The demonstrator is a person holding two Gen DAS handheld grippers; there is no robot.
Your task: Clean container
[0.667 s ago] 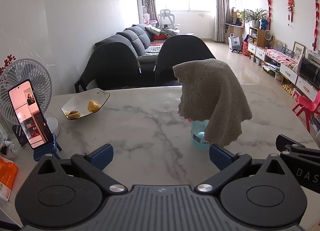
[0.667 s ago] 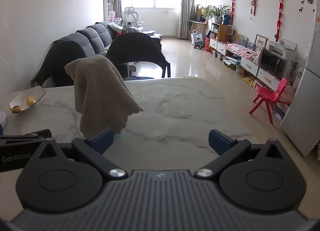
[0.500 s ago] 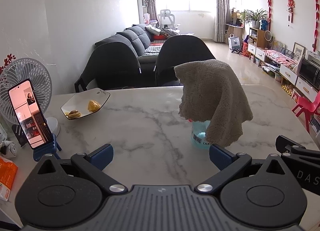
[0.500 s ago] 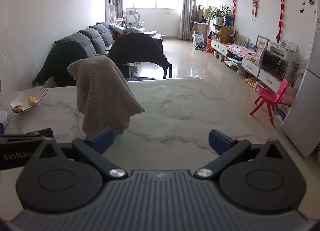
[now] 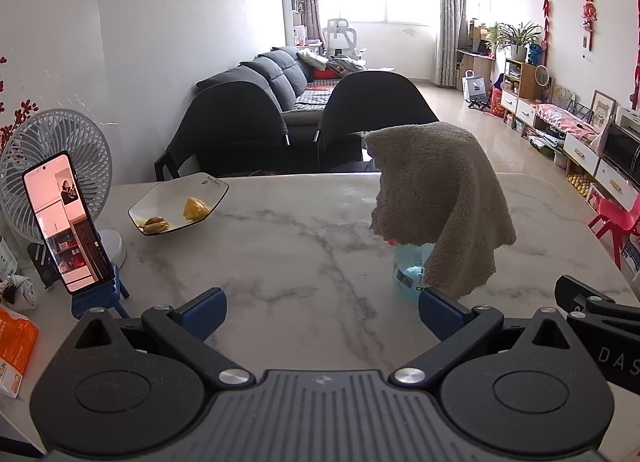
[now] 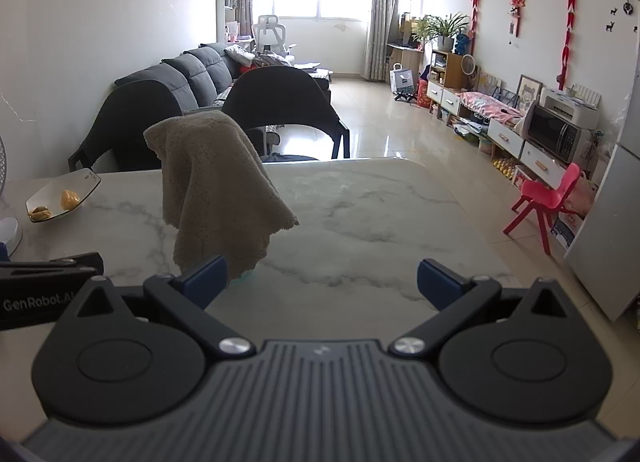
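A white dish [image 5: 178,202] holding a few food scraps sits on the marble table at the far left; it also shows in the right wrist view [image 6: 64,194]. A beige cloth [image 5: 436,198] is draped over a light-blue spray bottle [image 5: 410,274] at mid table; the cloth also shows in the right wrist view [image 6: 216,186], hiding most of the bottle. My left gripper [image 5: 320,308] is open and empty, low over the table, its right finger close in front of the bottle. My right gripper [image 6: 322,276] is open and empty, its left finger just in front of the cloth.
A phone on a blue stand [image 5: 66,222] and a white fan [image 5: 56,170] stand at the table's left edge, with an orange packet [image 5: 14,354] nearby. Two black chairs [image 5: 376,114] stand behind the table. The table's right edge [image 6: 472,218] drops to the floor.
The cloth and bottle have shifted slightly right and closer in both views, so both grippers have drifted a little. Both stay open.
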